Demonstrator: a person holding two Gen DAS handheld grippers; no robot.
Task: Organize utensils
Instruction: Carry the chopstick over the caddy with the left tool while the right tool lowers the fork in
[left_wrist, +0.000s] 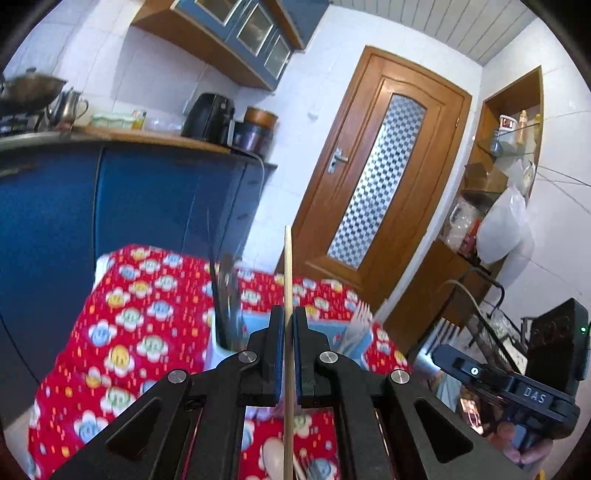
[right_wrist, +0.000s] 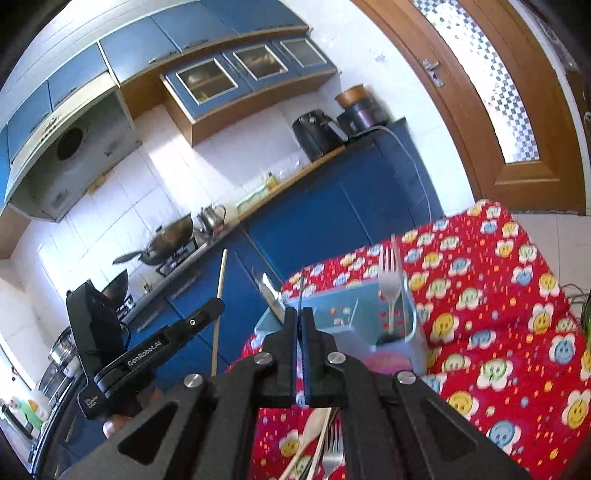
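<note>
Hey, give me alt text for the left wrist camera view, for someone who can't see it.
The left gripper is shut on a thin wooden chopstick held upright above a table with a red flowered cloth. Behind it a light blue utensil holder holds forks.

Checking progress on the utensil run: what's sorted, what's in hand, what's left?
Done: a fork stands in the blue holder, with dark utensils in another slot. In hand: the left gripper is shut on a wooden chopstick; the right gripper is shut on something thin and dark, hard to identify. Left: a spoon, a fork and chopsticks lie on the red tablecloth.
</note>
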